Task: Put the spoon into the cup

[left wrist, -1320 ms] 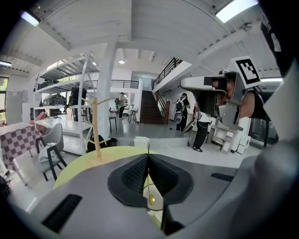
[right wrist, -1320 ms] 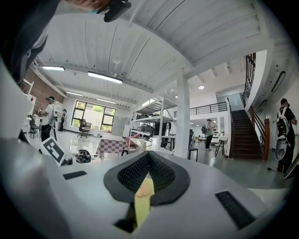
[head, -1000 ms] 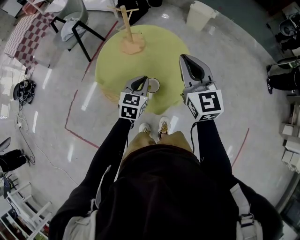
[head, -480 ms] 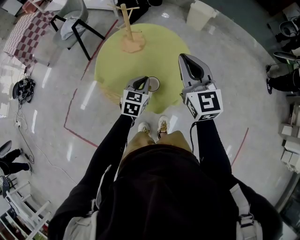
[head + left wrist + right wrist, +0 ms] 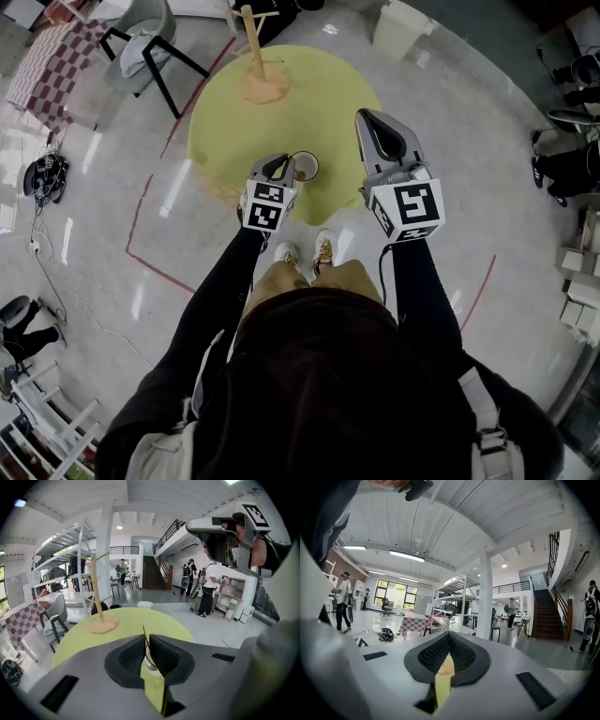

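Where the left gripper [image 5: 281, 166] hangs over the near side of the round yellow-green table [image 5: 272, 112], we find its jaws clenched on a thin dark strip standing up between the pads. We read this strip as the spoon [image 5: 145, 639] seen edge-on. The cup [image 5: 306, 167] stands upright at the table's 6 o'clock, near the edge. The left gripper is just beside the cup at 8 o'clock, and the spoon is not yet in it. The right gripper [image 5: 368, 120], at 3 o'clock of the cup and well apart from it, is closed on nothing. A wooden stand [image 5: 255, 70] rises at the table's 12 o'clock.

We judge three hazards:
- The spoon's tip may strike the rim instead of the mouth and tip the unsteadied cup off the near edge.
- The slim handle may swivel between the pads.
- An early release may drop the spoon outside the cup.
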